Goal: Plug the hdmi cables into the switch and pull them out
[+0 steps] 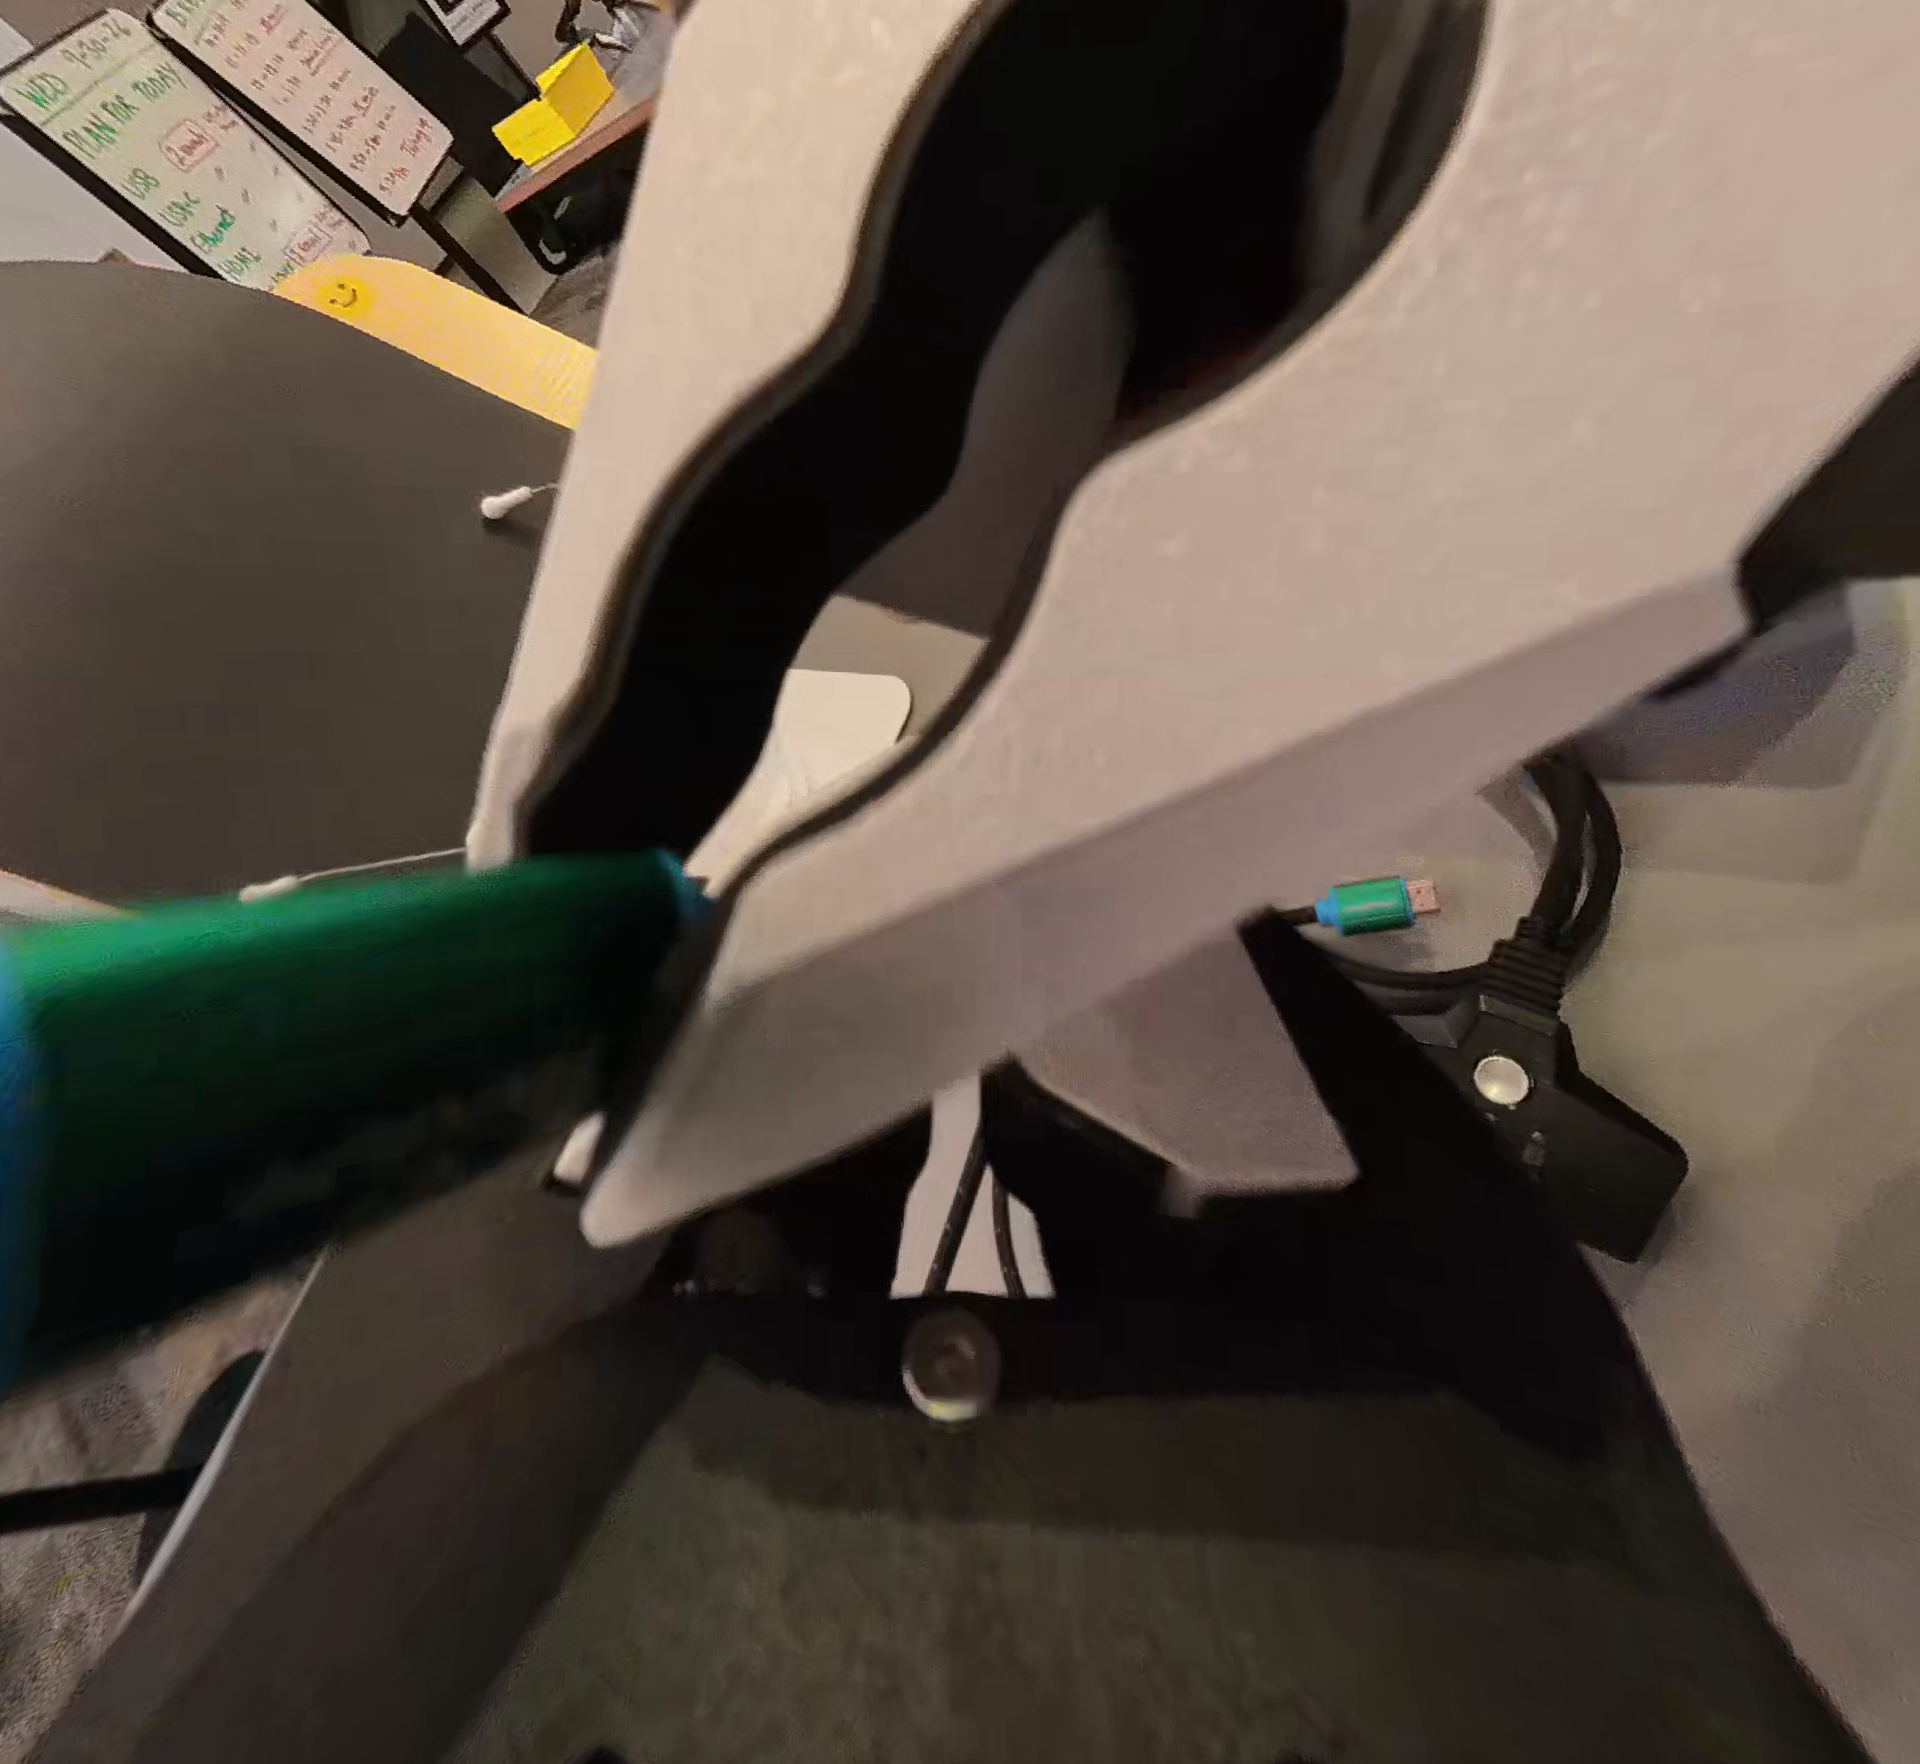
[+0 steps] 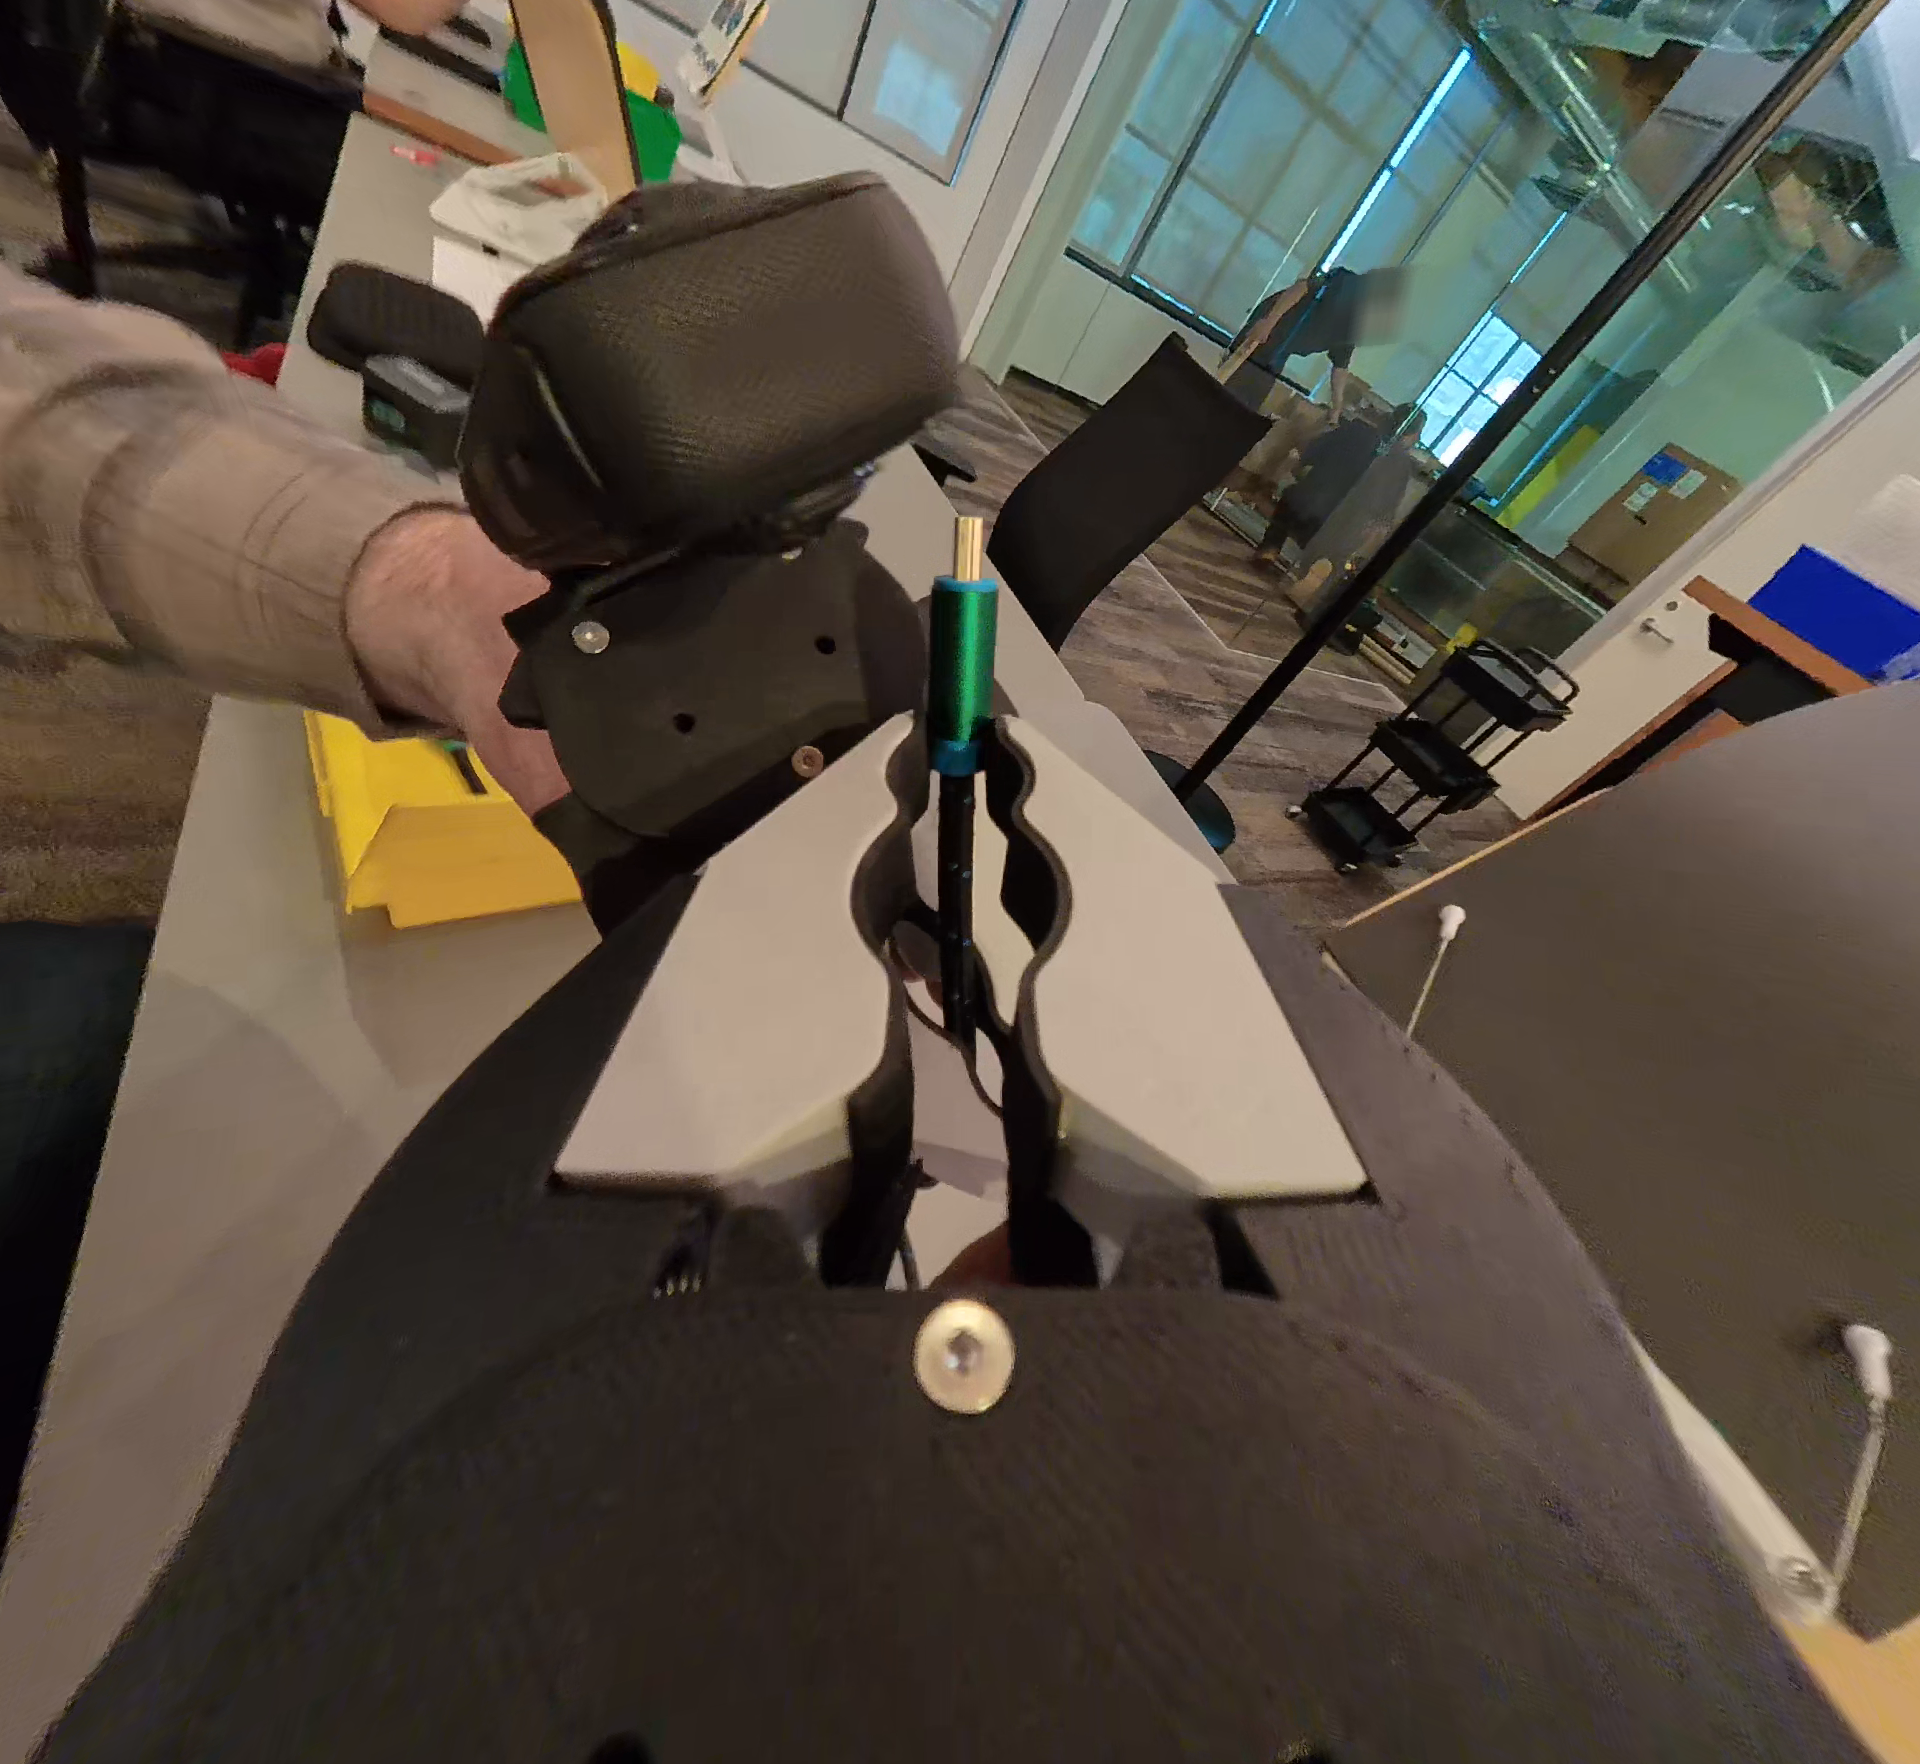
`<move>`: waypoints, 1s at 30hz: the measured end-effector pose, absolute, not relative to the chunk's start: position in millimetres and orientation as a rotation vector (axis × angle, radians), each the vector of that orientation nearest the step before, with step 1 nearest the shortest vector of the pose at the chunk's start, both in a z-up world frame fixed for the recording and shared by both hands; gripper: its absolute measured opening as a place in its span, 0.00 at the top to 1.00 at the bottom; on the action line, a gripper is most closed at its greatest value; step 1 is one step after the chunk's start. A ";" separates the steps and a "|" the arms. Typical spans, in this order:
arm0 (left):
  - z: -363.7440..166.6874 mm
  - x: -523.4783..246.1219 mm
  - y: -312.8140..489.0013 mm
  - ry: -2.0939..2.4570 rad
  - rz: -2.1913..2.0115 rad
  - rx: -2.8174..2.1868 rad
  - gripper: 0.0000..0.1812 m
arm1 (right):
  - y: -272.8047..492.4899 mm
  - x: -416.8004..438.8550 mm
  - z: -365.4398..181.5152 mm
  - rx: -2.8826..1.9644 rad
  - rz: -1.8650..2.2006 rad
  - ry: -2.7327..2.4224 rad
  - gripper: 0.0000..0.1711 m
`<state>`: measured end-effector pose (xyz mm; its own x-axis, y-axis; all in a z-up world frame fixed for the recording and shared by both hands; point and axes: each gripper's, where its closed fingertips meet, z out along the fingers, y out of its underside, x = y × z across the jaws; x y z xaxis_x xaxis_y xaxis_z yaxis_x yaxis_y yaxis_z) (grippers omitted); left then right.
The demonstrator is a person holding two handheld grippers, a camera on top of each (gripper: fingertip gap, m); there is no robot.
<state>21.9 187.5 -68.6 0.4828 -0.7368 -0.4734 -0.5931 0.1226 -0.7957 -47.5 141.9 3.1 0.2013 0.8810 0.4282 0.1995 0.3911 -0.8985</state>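
Observation:
My right gripper [image 2: 961, 748] is shut on a black HDMI cable [image 2: 954, 883] just behind its green plug [image 2: 961, 654], which points up and away with its gold tip bare. In the left wrist view the right gripper's grey fingers [image 1: 1039, 675] fill the middle, and the green plug [image 1: 343, 1039] juts out to the lower left. The black switch [image 1: 1558, 1132] lies on the grey table [image 1: 1766, 1039] at the right with black cables at its far end. A second green plug [image 1: 1371, 906] lies loose behind it. My left gripper's body [image 2: 707, 675] is just left of the plug; its fingertips are hidden.
A person's hand [image 2: 436, 634] holds the left gripper. A black round board [image 2: 1662, 987] stands at the right. Yellow bins [image 2: 436, 831] sit on the table at the left. A black chair [image 2: 1122, 467] and a pole stand [image 2: 1558, 364] are beyond the table.

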 end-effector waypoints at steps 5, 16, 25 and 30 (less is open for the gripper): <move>-67.1 20.4 185.3 1.151 -0.207 -1.563 0.90 | 152.3 -31.4 15.2 -1.113 0.796 -1.174 0.95; -50.0 4.7 175.2 1.230 -0.271 -1.599 0.79 | 153.5 -5.7 19.2 -1.054 0.916 -1.098 0.96; -42.1 28.0 158.5 1.314 -0.552 -1.530 0.78 | 137.7 -4.1 22.4 -0.989 1.168 -1.072 0.96; -40.7 44.9 146.8 1.350 -0.669 -1.462 0.91 | 133.0 1.8 27.0 -0.951 1.251 -1.057 0.96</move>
<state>44.9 146.8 -40.7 0.2247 -0.9489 -0.2214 -0.3984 0.1179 -0.9096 1.8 133.0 27.0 0.0146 0.9956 0.0922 -0.2572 0.0929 -0.9619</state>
